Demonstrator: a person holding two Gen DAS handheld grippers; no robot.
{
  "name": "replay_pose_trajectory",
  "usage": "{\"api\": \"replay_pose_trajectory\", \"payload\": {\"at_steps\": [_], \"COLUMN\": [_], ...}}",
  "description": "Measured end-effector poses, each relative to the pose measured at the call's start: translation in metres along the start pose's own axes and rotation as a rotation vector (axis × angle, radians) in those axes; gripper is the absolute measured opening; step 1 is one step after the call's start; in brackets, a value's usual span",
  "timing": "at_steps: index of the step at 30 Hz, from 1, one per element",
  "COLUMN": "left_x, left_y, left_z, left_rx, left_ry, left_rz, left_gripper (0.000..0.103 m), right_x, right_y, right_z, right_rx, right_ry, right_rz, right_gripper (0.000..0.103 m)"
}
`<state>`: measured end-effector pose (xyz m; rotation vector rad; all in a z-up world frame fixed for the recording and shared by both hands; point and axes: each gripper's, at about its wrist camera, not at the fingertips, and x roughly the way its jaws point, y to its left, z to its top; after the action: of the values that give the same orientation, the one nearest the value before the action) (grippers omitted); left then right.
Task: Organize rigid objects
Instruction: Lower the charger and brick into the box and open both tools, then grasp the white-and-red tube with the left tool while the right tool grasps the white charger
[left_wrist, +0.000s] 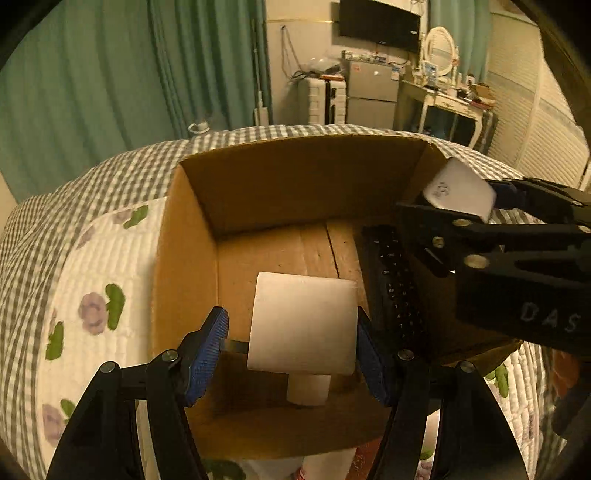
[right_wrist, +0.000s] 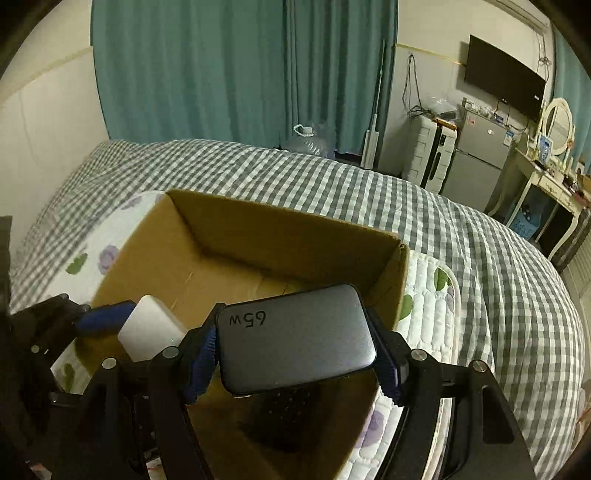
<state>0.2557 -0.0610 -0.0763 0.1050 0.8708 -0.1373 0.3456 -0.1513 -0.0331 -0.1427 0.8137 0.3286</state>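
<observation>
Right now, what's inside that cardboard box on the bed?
A black remote control lies on the floor of the cardboard box. The near floor is hidden behind the white charger and the grey charger.

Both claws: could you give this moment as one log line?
left claw: around white charger | right claw: holds grey charger | both over box

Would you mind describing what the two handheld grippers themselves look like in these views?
Both the left gripper and right gripper are matte black linkage frames with round silver pivot screws. Each finger ends in a blue textured pad. White letters "DAS" are printed on the right gripper's body. No cables or sleeves show.
</observation>
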Motion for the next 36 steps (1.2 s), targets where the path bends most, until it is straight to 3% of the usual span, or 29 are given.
{"api": "replay_pose_trajectory", "payload": {"at_steps": [4, 7, 13, 17, 20, 27, 29, 36], "left_x": [-0.009, -0.037, -0.106, -0.143, -0.158, -0.137, -0.121, -0.059], "left_y": [0.005, 0.006, 0.015, 0.028, 0.036, 0.035, 0.033, 0.025], "left_z": [-0.002, -0.001, -0.008, -0.025, -0.043, -0.086, -0.095, -0.111], "left_rx": [0.006, 0.024, 0.055, 0.039, 0.017, -0.004, -0.007, -0.033], "left_ry": [-0.013, -0.052, -0.130, -0.164, -0.177, -0.115, -0.087, 0.015], "left_rz": [-0.018, -0.015, 0.020, 0.038, 0.064, 0.043, 0.026, -0.010], "left_gripper": [0.074, 0.081, 0.083, 0.084, 0.084, 0.084, 0.084, 0.084], "right_x": [-0.005, -0.022, -0.098, -0.151, -0.163, -0.136, -0.122, -0.082], "right_y": [-0.002, -0.003, 0.000, 0.019, 0.035, 0.040, 0.042, 0.038], "right_z": [-0.001, 0.000, -0.007, -0.032, -0.060, -0.130, -0.142, -0.154], "right_rx": [0.022, 0.026, 0.000, -0.042, -0.042, 0.107, 0.125, 0.104], "right_ry": [-0.018, -0.033, -0.064, -0.068, -0.026, 0.076, 0.073, 0.137], "right_rz": [-0.017, -0.057, -0.182, -0.226, -0.221, -0.196, -0.227, -0.195], "right_gripper": [0.082, 0.084, 0.093, 0.097, 0.097, 0.097, 0.097, 0.097]}}
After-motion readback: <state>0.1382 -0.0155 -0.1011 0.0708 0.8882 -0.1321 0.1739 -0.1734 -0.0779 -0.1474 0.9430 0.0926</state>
